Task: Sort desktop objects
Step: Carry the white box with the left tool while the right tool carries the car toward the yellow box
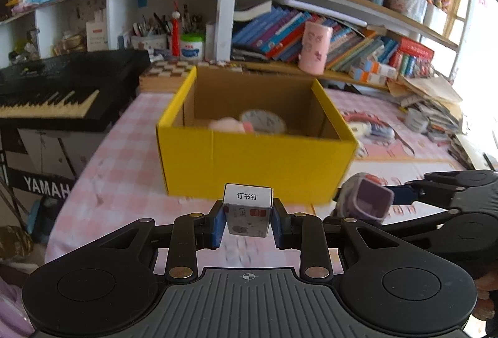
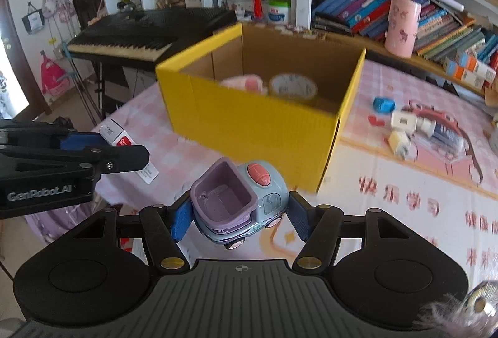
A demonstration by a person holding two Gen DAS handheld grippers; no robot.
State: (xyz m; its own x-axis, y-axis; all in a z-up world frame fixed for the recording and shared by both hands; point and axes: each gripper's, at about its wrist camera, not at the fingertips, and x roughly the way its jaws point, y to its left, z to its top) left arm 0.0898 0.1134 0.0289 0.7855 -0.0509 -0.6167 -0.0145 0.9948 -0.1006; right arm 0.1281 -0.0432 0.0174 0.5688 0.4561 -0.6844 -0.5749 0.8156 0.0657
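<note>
My left gripper (image 1: 248, 221) is shut on a small white staple box (image 1: 248, 212), held above the pink checked tablecloth just in front of the yellow cardboard box (image 1: 258, 164). My right gripper (image 2: 238, 215) is shut on a toy truck (image 2: 239, 201) with a purple bucket and grey-blue cab, also in front of the yellow cardboard box (image 2: 249, 126). Inside the box lie a round clock (image 2: 292, 86) and a pink soft thing (image 2: 246, 83). In the left wrist view the toy truck (image 1: 367, 201) shows at the right, in the right gripper's fingers. The staple box (image 2: 116, 134) shows at the left of the right wrist view.
A black keyboard (image 1: 56, 86) stands left of the table. Bookshelves (image 1: 342, 36) and a pink cup (image 1: 314, 47) are behind the box. Right of the box lie a blue block (image 2: 383, 104), a white block (image 2: 404, 121), a pale yellow piece (image 2: 399, 141) and a tube (image 2: 445, 131).
</note>
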